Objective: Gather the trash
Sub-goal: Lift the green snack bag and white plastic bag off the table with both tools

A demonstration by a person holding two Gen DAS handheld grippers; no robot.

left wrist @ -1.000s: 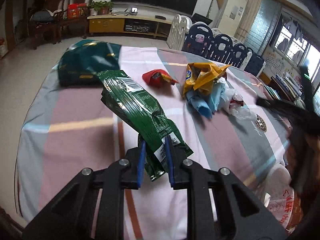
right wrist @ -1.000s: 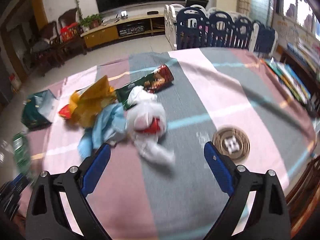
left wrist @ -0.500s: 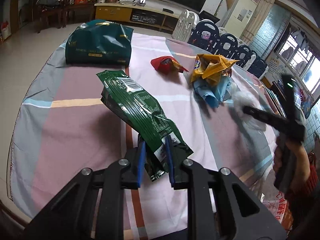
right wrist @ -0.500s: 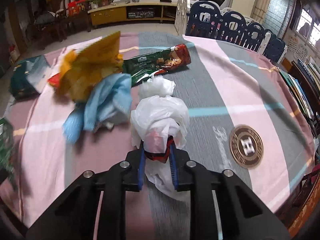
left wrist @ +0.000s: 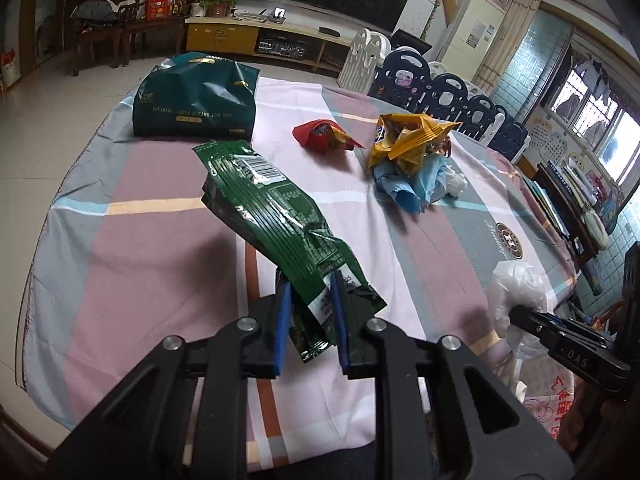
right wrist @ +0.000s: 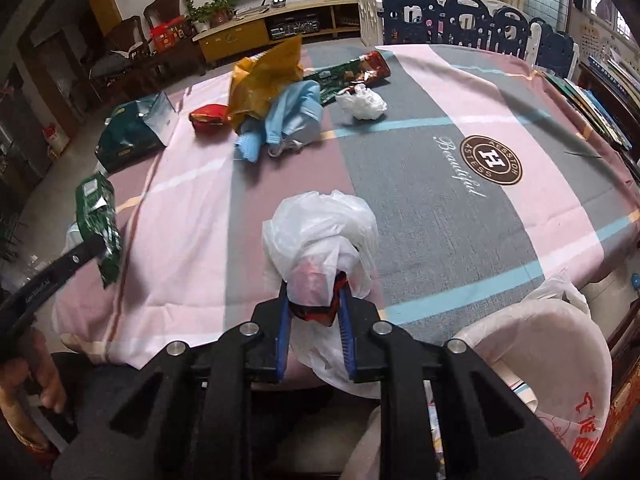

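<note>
My left gripper is shut on a long green snack wrapper, which sticks up over the table. A crumpled white plastic bag with something red inside is clamped in my right gripper, held above the table's near edge. That bag also shows at the right of the left wrist view. A bin lined with a white bag stands below the table edge at lower right. On the striped tablecloth lie a yellow wrapper, a blue cloth, a red wrapper and a small white wad.
A dark green gift bag lies at the table's far left corner. A green and red packet rests behind the blue cloth. Dark blue chairs line the far side, books sit at the right, and a hand holds the left tool.
My right gripper went from wide open to shut on the white plastic bag and carried it back toward the near table edge, beside the bin. The left gripper kept hold of the green wrapper.
</note>
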